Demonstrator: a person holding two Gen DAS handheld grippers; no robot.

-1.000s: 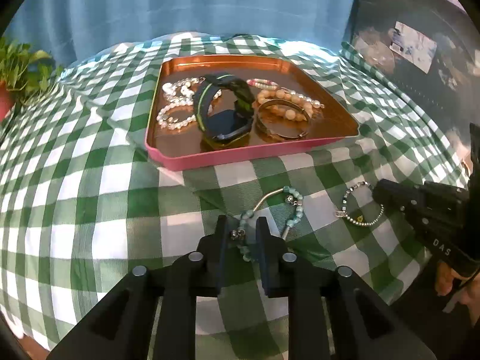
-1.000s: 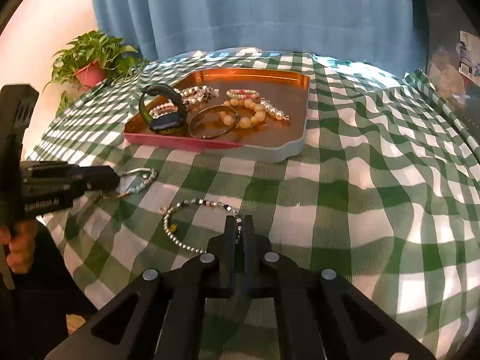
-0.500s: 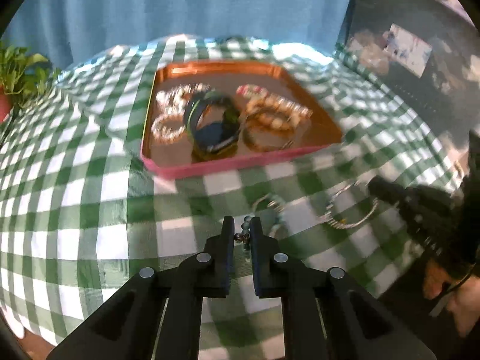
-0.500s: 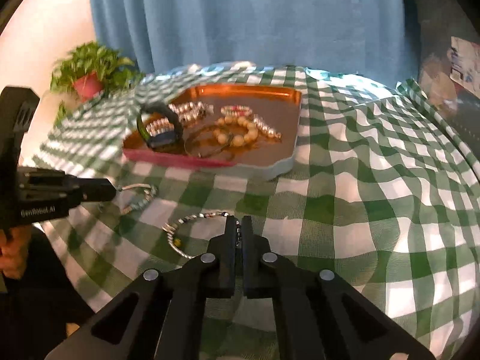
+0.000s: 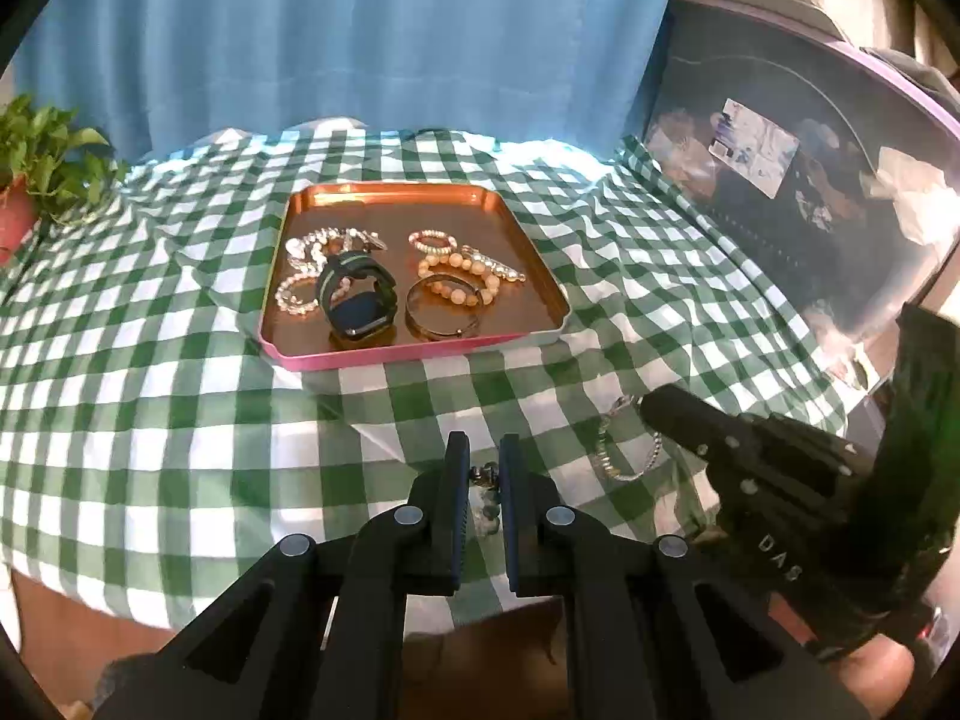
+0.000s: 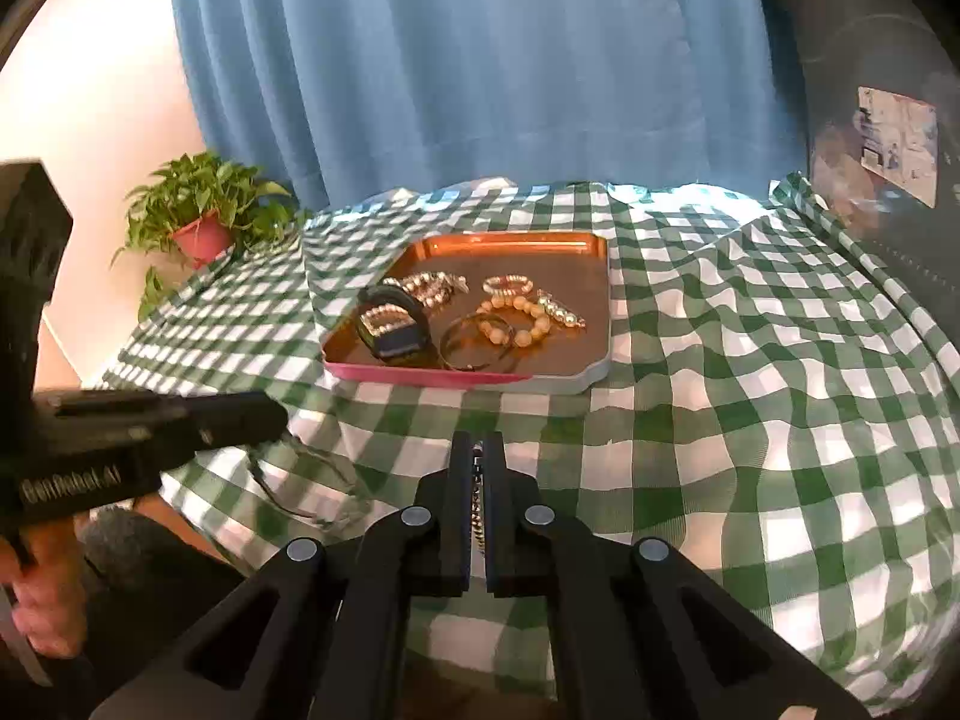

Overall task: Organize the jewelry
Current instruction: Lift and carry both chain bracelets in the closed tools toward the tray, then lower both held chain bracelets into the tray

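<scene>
My left gripper (image 5: 483,450) is shut on a green-beaded bracelet (image 5: 487,495), lifted off the checked cloth; its beads bunch between the fingers. From the right wrist view that bracelet (image 6: 312,480) dangles blurred under the left gripper (image 6: 279,417). My right gripper (image 6: 478,447) is shut on a silver bead bracelet (image 6: 478,504), also held off the cloth. In the left wrist view the silver bracelet (image 5: 624,468) hangs from the right gripper (image 5: 651,405). Beyond both stands a copper tray with a pink rim (image 5: 414,354) (image 6: 432,375) holding a dark watch (image 5: 357,306), a bangle (image 5: 444,315) and several bead bracelets.
A green-and-white checked cloth (image 5: 180,360) covers the table and drapes over its front edge. A potted plant (image 6: 198,216) stands at the far left, a blue curtain (image 6: 480,60) hangs behind, and a dark rounded bin (image 5: 780,180) sits to the right. A person's hand (image 6: 42,600) holds the left handle.
Both grippers have risen and pulled back from the tray, each lifting its bracelet off the cloth. The left jaws narrowed onto the green-beaded bracelet.
</scene>
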